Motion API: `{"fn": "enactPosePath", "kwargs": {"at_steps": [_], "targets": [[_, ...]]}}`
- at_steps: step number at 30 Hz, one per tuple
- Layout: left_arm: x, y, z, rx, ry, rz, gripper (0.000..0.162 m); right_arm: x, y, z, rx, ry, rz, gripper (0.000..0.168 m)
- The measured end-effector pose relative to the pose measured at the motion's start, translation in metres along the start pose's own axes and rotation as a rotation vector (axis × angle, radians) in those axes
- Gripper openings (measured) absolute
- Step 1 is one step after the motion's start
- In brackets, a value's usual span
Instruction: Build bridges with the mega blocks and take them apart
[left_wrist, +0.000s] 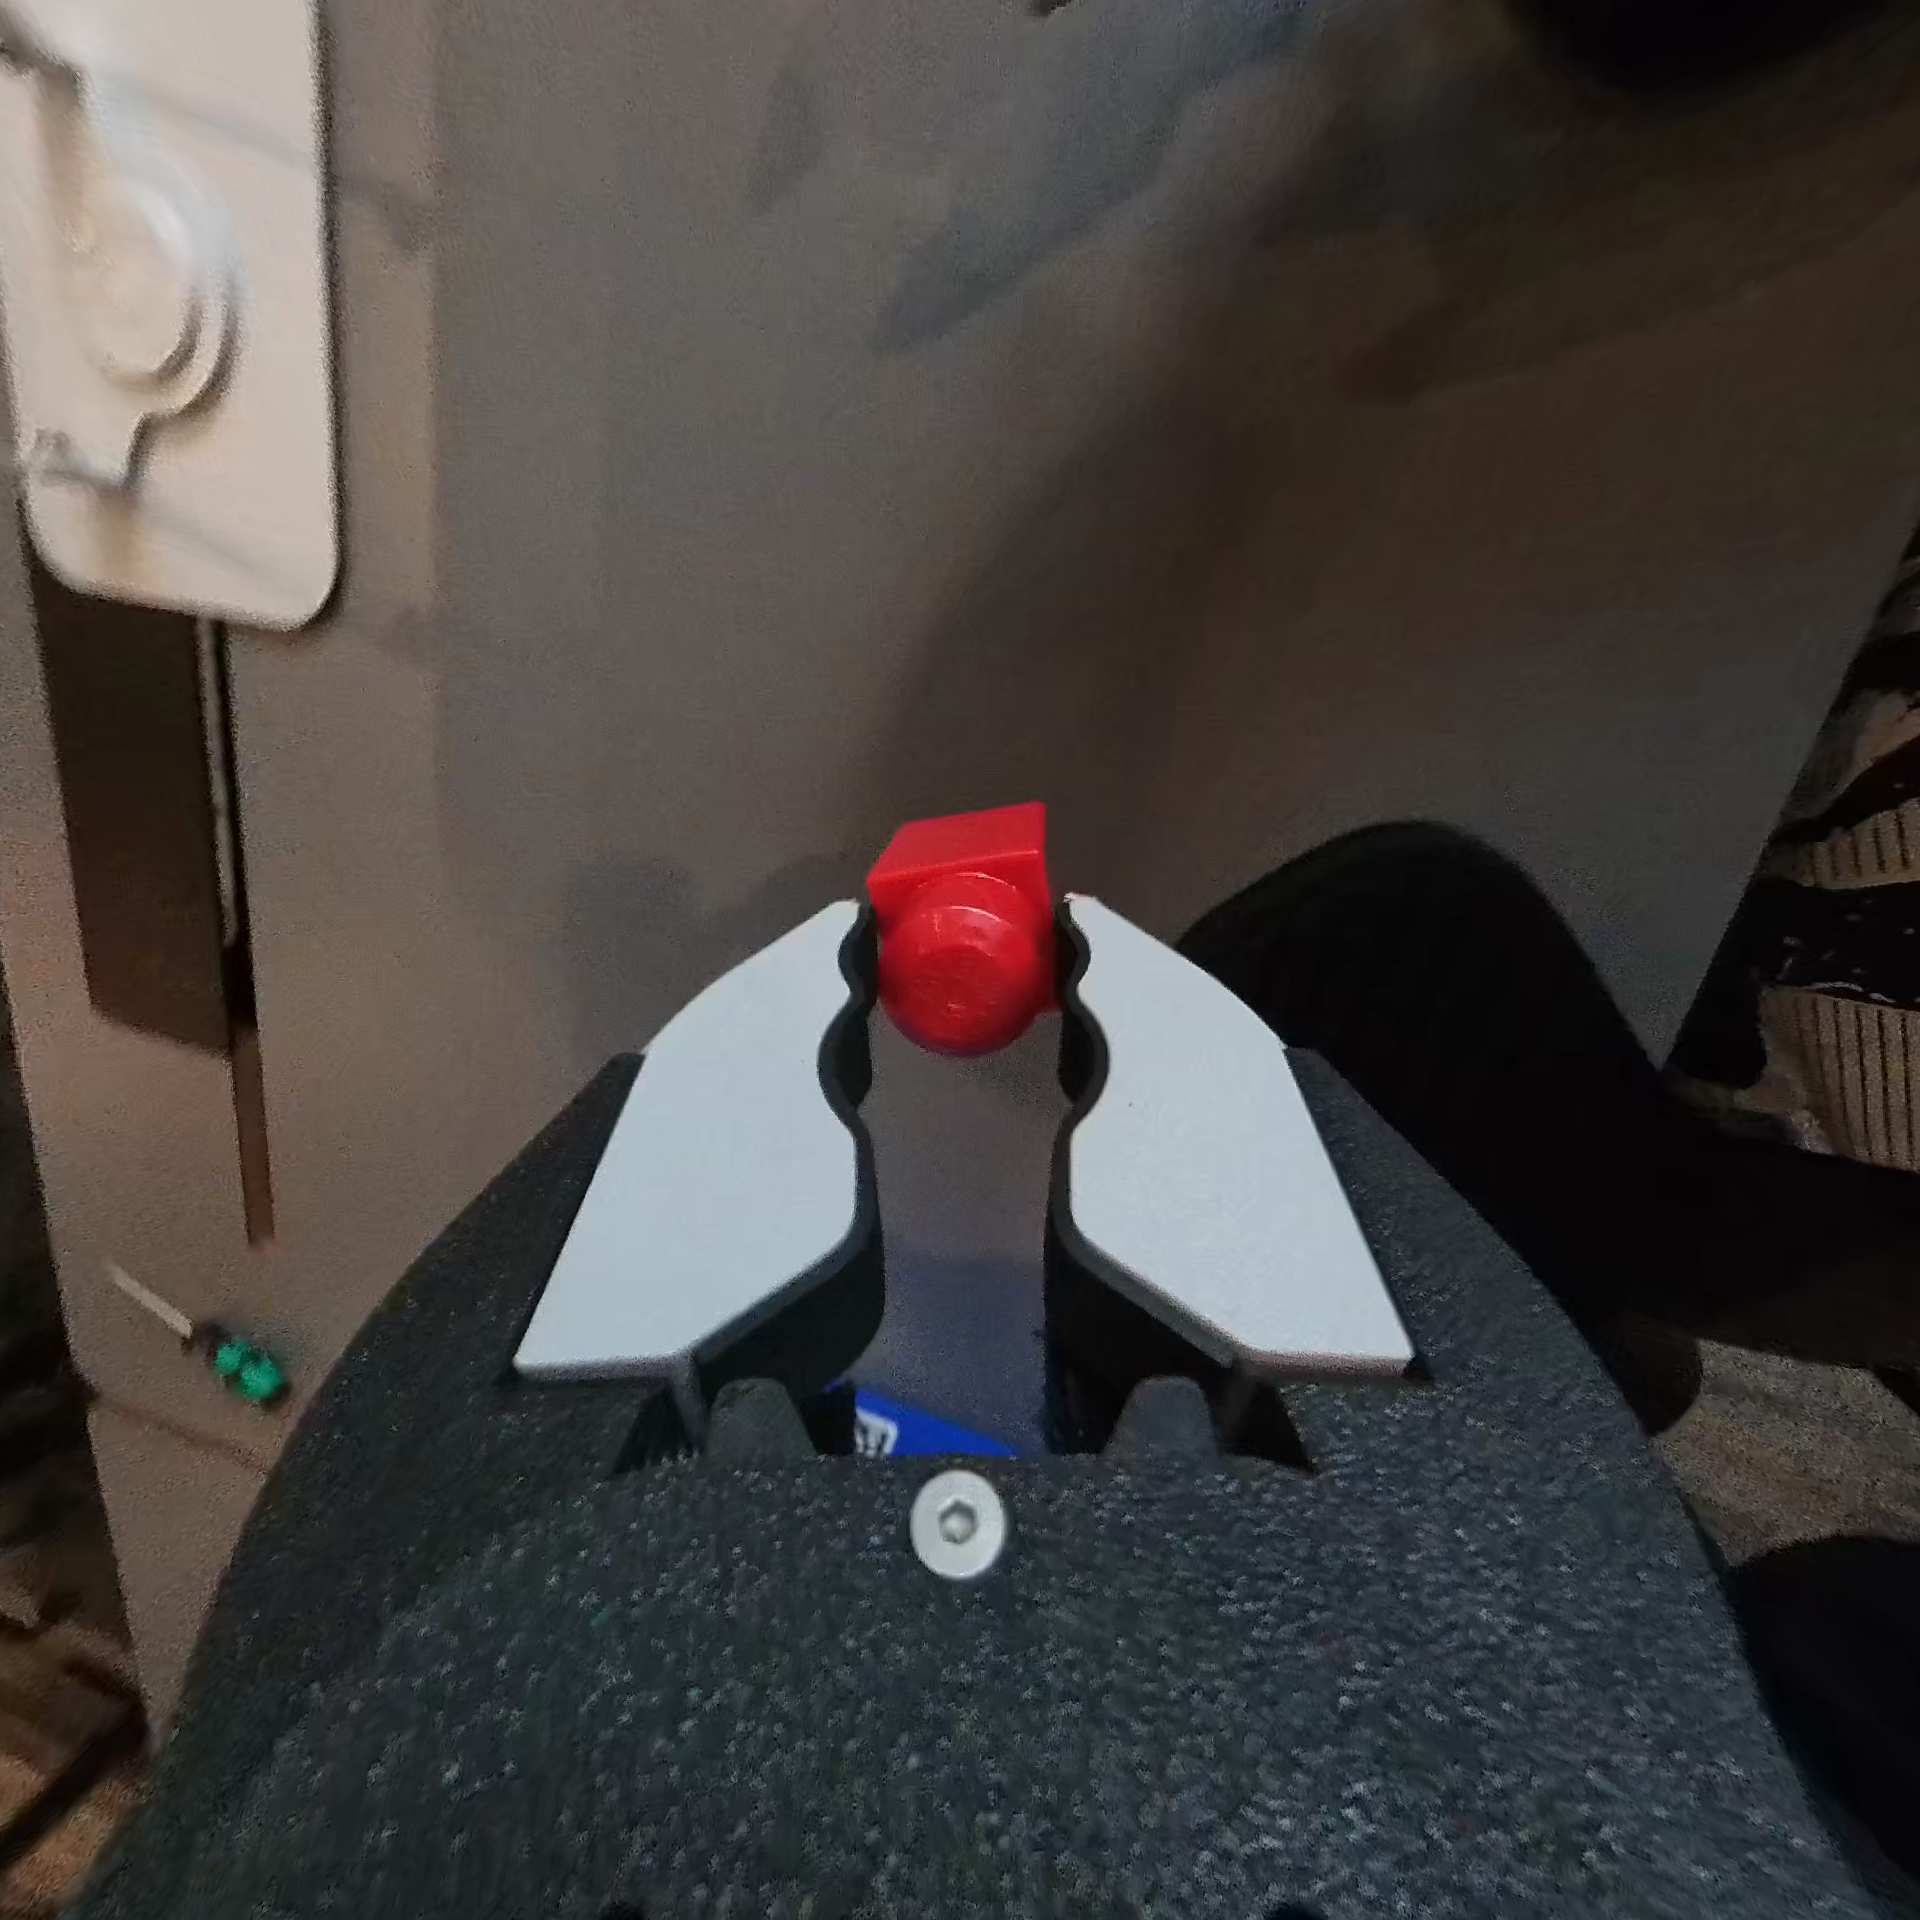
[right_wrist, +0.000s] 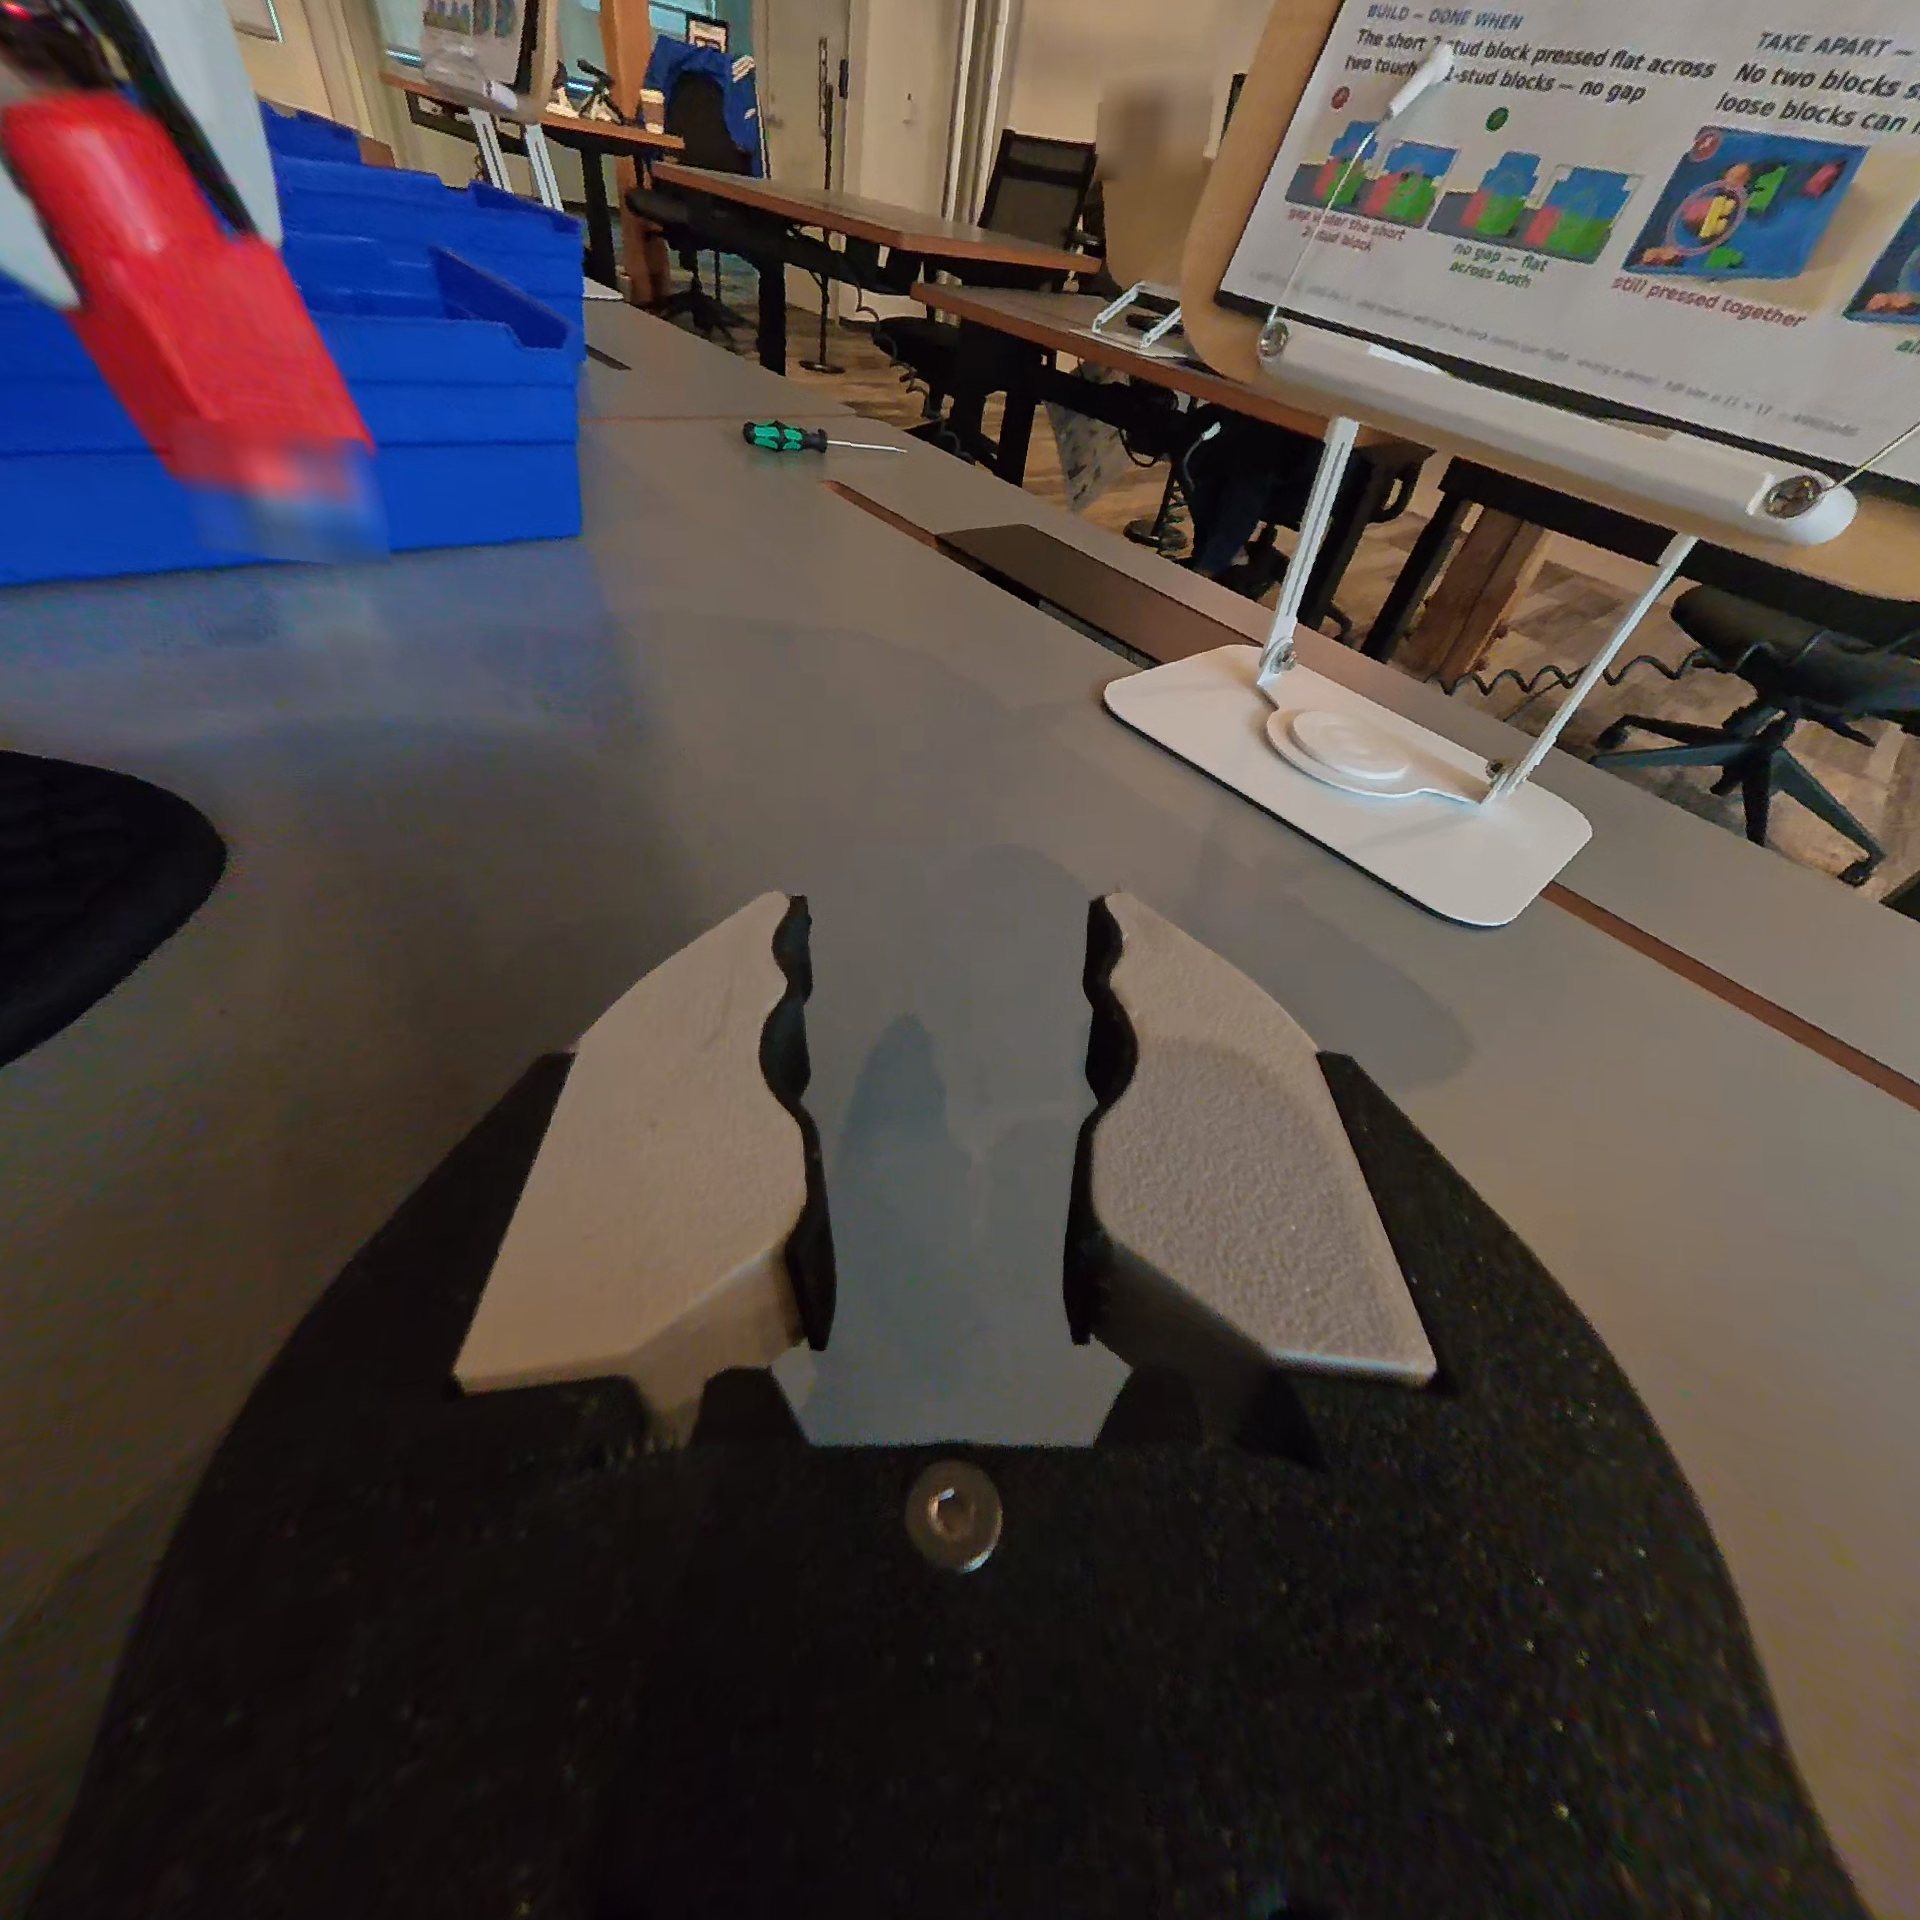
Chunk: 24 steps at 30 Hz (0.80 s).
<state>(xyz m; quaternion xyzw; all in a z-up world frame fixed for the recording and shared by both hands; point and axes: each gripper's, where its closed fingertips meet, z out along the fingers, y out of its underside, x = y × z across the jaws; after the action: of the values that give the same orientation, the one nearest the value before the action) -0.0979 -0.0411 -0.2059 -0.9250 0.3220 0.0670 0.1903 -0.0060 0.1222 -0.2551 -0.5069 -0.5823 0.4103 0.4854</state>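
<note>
Left wrist view: left gripper (left_wrist: 964, 940) clamped on red block (left_wrist: 961, 914); right gripper (right_wrist: 945, 935) parted, empty.

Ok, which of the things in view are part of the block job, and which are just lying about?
Part of the job:
- red block, clamped in the left tongs
- right tongs, open, empty
- blue bins
- instruction sheet on white stand

Lying about:
- green-handled screwdriver
- black mat
- office chairs beyond the grey table

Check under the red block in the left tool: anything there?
Only bare grey table shows beneath the red block, held clear between the left tool tips. The tool body hides the table nearer the camera, apart from a blue sliver.
</note>
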Motion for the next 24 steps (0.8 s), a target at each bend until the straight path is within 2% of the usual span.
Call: {"fn": "enactPosePath", "kwargs": {"at_steps": [4,8,15,24], "targets": [[0.023,-0.033,0.037,0.001,0.088,0.105,0.033,0.004,0.003,0.001,-0.008,0.007,0.011,0.05],[0.04,-0.051,0.067,-0.01,0.159,0.165,0.033,0.005,0.006,0.001,-0.02,0.008,0.016,0.05],[0.05,-0.055,0.102,-0.056,0.197,0.187,0.033,0.007,0.008,0.002,-0.032,0.009,0.02,0.05],[0.054,-0.059,0.116,-0.042,0.196,0.241,0.033,0.006,0.012,0.004,-0.051,0.003,0.017,0.05]]}}
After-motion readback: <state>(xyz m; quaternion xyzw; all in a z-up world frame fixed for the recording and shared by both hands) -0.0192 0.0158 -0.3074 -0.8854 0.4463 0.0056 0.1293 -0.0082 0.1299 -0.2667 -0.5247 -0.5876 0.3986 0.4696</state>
